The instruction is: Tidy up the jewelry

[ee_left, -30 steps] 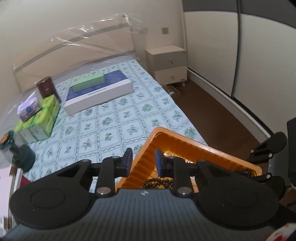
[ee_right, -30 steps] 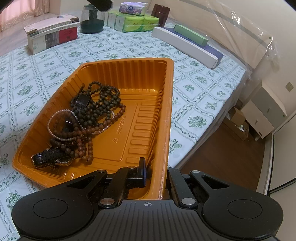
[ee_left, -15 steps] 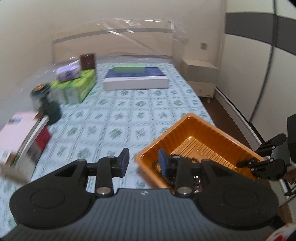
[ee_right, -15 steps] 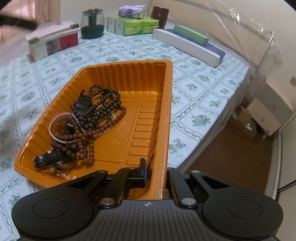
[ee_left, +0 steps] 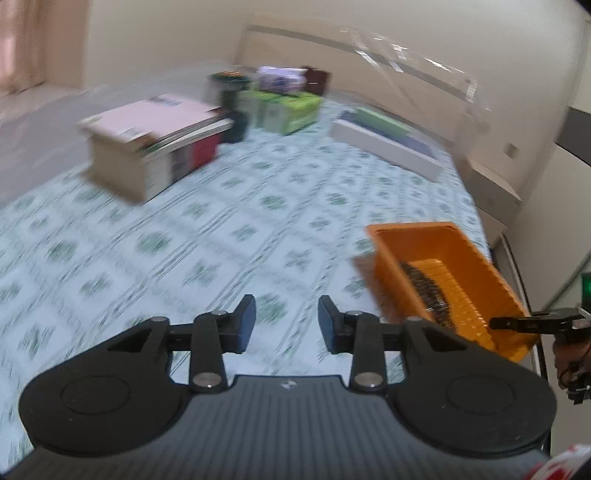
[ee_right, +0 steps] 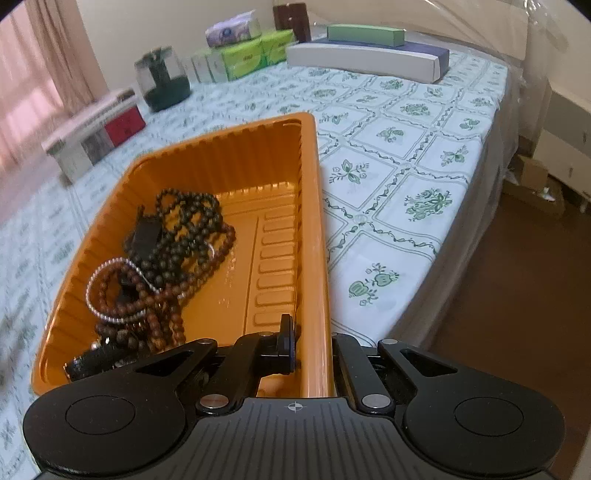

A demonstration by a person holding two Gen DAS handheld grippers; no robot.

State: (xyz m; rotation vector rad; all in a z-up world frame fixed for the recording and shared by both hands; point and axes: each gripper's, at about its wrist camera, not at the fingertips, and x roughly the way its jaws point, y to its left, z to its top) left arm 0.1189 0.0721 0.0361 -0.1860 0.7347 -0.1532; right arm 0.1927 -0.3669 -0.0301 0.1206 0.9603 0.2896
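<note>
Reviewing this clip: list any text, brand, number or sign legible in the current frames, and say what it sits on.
None can be read with confidence.
Green tissue packs: short dark print, too small to read.
Purple-white tissue pack: round blue logo, blurred.
Book stack: cover and spine print blurred.
Orange tray: no lettering legible on its floor.
Right gripper: only a crosshair mark on its body, no words.

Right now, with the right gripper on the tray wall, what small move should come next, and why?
Probably bring the left gripper over the beaded jewelry. Its jaws have just been opening and hold nothing over the bedsheet, while the right gripper is clamped on the orange tray wall, steadying it.
</note>
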